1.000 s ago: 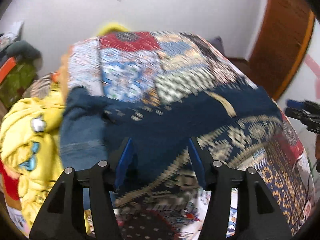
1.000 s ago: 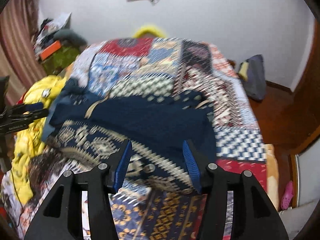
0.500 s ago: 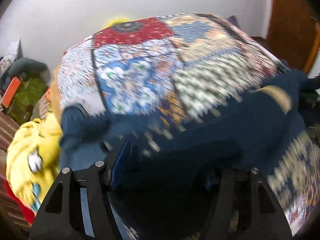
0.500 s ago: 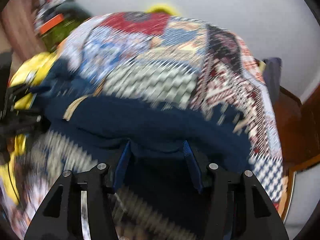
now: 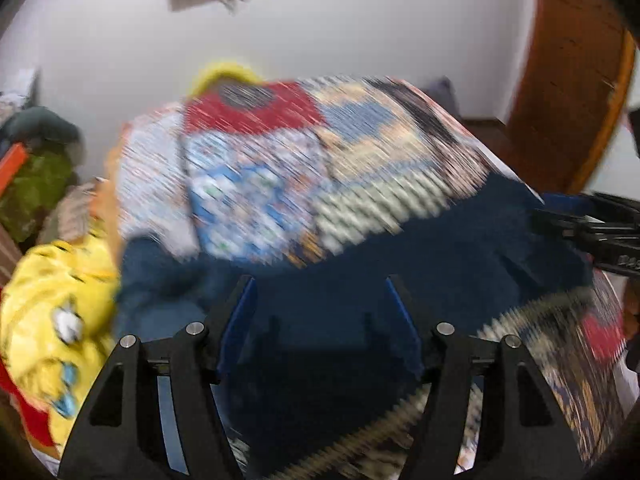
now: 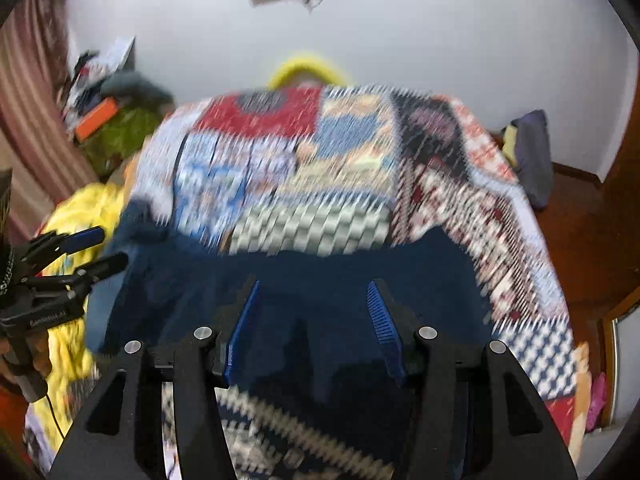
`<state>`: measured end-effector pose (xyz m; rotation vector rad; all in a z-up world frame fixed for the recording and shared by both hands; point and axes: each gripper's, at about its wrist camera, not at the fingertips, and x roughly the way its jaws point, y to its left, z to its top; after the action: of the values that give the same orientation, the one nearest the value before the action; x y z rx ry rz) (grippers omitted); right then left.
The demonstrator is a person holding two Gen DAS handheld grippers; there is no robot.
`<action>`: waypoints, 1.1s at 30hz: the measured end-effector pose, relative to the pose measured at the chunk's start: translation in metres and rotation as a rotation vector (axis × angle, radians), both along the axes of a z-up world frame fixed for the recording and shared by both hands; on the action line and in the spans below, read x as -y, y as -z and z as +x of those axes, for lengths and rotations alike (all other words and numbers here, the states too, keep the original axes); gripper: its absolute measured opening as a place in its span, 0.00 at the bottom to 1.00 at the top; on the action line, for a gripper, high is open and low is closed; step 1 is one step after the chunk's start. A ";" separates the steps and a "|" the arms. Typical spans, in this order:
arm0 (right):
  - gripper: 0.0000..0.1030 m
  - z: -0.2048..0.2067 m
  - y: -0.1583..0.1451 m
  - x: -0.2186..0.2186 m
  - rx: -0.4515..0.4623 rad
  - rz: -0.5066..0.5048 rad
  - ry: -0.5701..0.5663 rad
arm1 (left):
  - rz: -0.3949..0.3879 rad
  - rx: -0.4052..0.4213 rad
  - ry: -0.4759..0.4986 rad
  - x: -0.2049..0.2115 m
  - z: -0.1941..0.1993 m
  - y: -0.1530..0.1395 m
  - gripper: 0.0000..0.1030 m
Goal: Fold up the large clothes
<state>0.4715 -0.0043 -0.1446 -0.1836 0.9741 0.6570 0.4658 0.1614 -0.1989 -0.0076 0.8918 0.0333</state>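
Note:
A dark blue garment (image 5: pixel 400 264) with a cream patterned band lies across the near part of a patchwork-covered bed (image 5: pixel 280 152). It also shows in the right wrist view (image 6: pixel 320 280). My left gripper (image 5: pixel 320 284) is open and empty, just above the garment's left half. My right gripper (image 6: pixel 314 286) is open and empty, above its right half. The right gripper also shows at the right edge of the left wrist view (image 5: pixel 592 228). The left gripper shows at the left edge of the right wrist view (image 6: pixel 80 248). Both views are motion-blurred.
A yellow printed cloth (image 5: pixel 52 300) is heaped at the bed's left side. Clutter with a green bundle (image 6: pixel 120 128) sits at the back left. A wooden door (image 5: pixel 568 80) and wooden floor (image 6: pixel 580 220) are to the right. A grey-blue bag (image 6: pixel 528 152) lies by the wall.
Both grippers have pulled back and lifted from the garment after dipping low into it. The plain blue part now covers more of the patterned band. Jaws stay open.

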 end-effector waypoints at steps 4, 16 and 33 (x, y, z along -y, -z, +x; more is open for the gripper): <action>0.50 -0.031 0.026 -0.004 0.008 -0.111 -0.081 | -0.058 -0.048 0.036 0.030 -0.016 0.032 0.62; 0.72 -0.032 0.036 0.083 0.033 -0.111 0.065 | 0.041 0.043 -0.053 0.026 -0.061 0.054 0.77; 0.72 -0.065 -0.009 0.165 0.079 -0.153 0.240 | -0.018 -0.038 -0.418 -0.077 -0.163 0.046 0.76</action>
<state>0.4070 -0.1692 -0.1358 -0.2218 0.9526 0.3534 0.3031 0.2386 -0.2452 -0.2107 0.9161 0.4160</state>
